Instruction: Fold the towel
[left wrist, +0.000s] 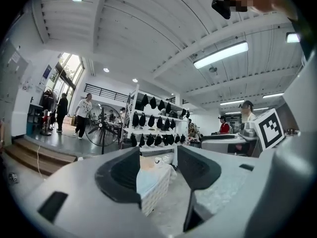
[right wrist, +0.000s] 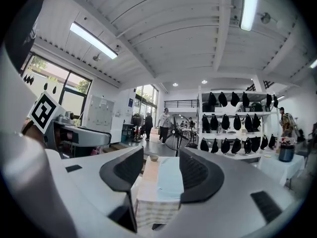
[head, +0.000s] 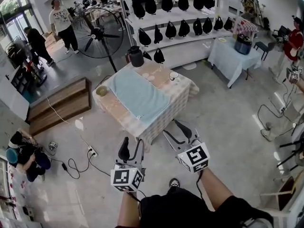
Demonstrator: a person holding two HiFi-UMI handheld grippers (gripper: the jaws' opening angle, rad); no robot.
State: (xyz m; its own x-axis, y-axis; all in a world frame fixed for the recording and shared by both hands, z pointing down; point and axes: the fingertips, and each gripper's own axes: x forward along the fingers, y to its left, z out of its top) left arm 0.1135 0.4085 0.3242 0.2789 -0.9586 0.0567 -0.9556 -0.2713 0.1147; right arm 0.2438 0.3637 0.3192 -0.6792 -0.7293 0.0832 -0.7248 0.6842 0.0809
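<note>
The towel (head: 137, 96) was matt pale blue cloth with a fine nap. The tablecloth (head: 183, 91) under it was checked woven fabric, also matt. My left gripper (head: 132, 147) and right gripper (head: 177, 131) had grey matt plastic shells. My pads (left wrist: 121, 175) were black, dull and rubber-like. The floor (head: 228, 127) was smooth concrete with a faint sheen. The steps (head: 59, 106) were brown wood.

The left tongs (head: 132, 149) and right tongs (head: 176, 133) point level, jaws apart.
</note>
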